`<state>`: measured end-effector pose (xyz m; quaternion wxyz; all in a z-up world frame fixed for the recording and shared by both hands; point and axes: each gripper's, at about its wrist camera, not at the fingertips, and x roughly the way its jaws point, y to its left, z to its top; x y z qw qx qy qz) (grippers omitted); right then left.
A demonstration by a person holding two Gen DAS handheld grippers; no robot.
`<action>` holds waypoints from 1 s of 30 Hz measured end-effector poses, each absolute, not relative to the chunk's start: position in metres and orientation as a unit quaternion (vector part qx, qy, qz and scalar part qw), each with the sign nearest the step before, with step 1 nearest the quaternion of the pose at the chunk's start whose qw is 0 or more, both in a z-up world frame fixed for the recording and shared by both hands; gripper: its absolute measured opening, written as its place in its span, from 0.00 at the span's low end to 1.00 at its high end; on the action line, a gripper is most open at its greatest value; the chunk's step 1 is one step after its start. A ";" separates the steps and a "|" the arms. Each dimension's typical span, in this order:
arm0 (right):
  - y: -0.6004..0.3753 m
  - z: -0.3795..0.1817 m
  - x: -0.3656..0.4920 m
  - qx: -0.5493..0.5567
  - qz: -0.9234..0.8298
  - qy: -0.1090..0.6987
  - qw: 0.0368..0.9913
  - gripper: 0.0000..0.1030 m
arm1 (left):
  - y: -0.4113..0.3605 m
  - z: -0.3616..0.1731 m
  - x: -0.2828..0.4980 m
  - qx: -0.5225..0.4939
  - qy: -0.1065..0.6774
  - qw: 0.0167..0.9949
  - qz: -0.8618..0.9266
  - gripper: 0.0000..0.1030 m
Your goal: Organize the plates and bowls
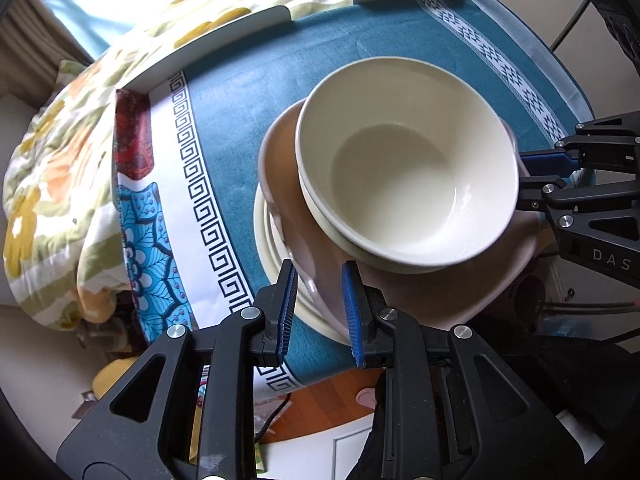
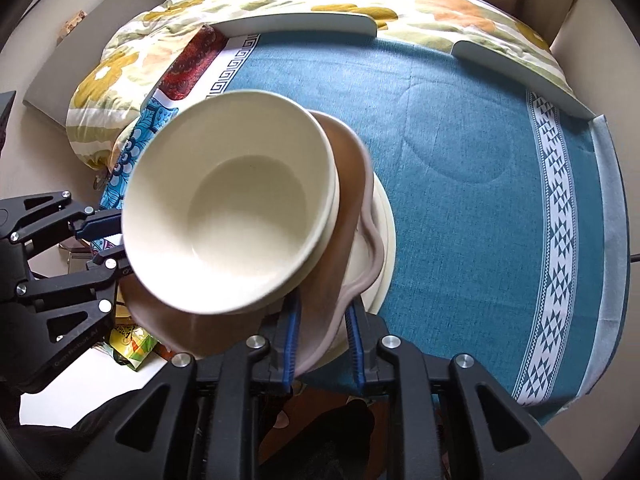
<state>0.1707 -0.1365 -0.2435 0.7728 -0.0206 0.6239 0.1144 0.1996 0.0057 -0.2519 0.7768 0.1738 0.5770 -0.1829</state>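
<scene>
Stack on teal cloth (image 1: 248,92) on table: cream bowl (image 1: 404,184) in second bowl, on pink plate (image 1: 304,240), over cream plates (image 1: 266,236). Left gripper (image 1: 320,312) and right gripper (image 2: 322,340) jaws each pinch pink plate's rim, opposite sides. Right view alone shows snack packet (image 2: 130,346) below.

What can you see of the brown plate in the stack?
The brown plate is glossy, ceramic-looking, with a wavy, paler pinkish rim. It sits tilted above cream plates and carries two nested cream bowls. The left claw and right claw each pinch its rim at opposite edges, over the teal cloth.
</scene>
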 end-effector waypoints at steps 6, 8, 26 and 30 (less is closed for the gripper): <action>-0.144 -0.227 0.162 -0.005 0.104 0.616 0.781 0.23 | 0.008 -0.230 0.194 0.170 0.564 0.787 -0.182 0.20; -0.148 -0.219 0.159 0.005 0.102 0.608 0.787 0.24 | 0.010 -0.222 0.191 0.159 0.560 0.794 -0.175 0.20; -0.209 -0.052 0.028 0.018 0.075 0.396 0.915 0.71 | -0.003 -0.051 0.035 0.015 0.361 0.929 -0.083 0.22; -0.218 -0.032 -0.008 0.020 0.059 0.355 0.933 0.79 | -0.005 -0.034 -0.002 0.004 0.313 0.948 -0.064 1.00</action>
